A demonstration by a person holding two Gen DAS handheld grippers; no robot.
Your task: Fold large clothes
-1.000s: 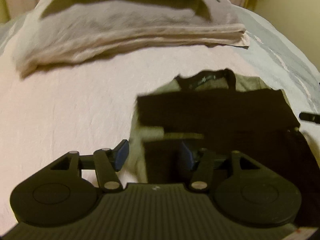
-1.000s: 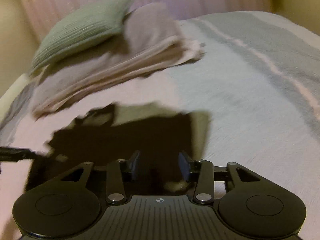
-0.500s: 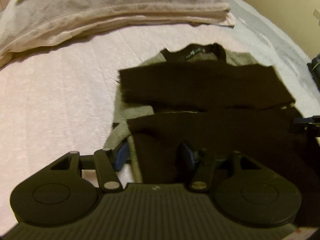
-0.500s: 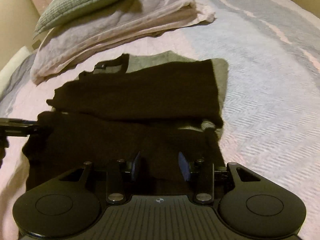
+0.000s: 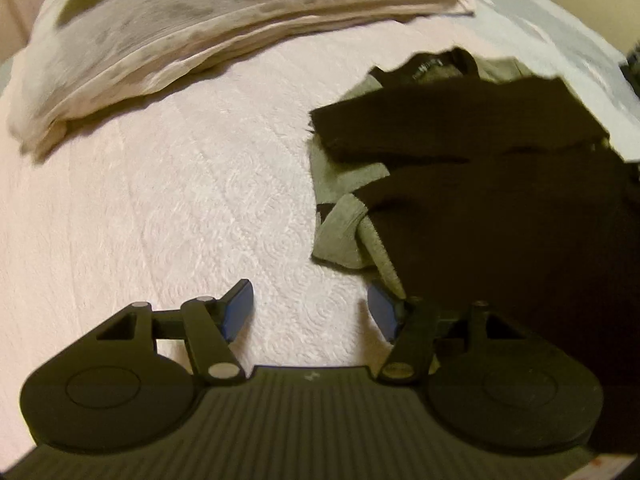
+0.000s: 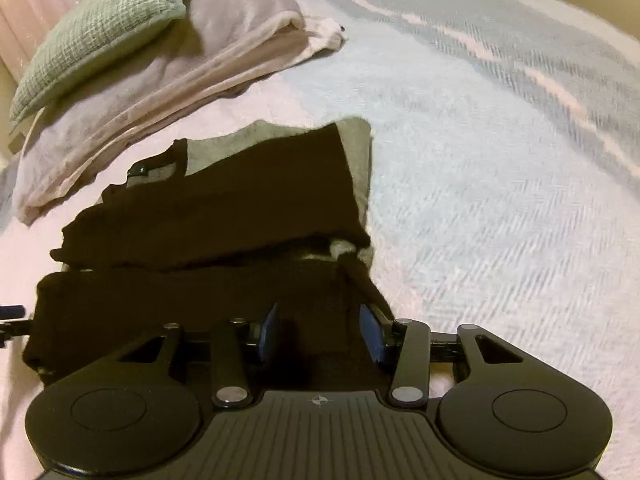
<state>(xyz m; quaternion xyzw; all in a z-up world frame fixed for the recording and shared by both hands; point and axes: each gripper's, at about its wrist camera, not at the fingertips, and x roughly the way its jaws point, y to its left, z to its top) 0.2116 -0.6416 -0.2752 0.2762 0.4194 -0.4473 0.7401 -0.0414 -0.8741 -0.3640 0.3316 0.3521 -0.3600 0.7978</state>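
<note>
A black and grey-green sweater (image 5: 500, 216) lies folded on the pink bedspread (image 5: 168, 208), its collar at the far end and a black sleeve laid across the body. My left gripper (image 5: 310, 312) is open over bare bedspread just left of the sweater's near corner. Its right fingertip (image 5: 382, 312) is at the grey-green edge. In the right wrist view the same sweater (image 6: 208, 216) fills the lower left. My right gripper (image 6: 320, 336) is open low over its black near right part, with dark fabric showing between the fingers.
A stack of folded pale blankets (image 5: 192, 36) lies at the head of the bed, with a green pillow (image 6: 100, 28) on top. A light blue striped cover (image 6: 500, 140) spreads to the right of the sweater. A dark piece of the other gripper (image 6: 12, 316) shows at the left edge.
My left gripper has shifted left off the sweater; fabric lay between its fingers before, bedspread now. The right gripper stays open over the near edge, and the view has steadied.
</note>
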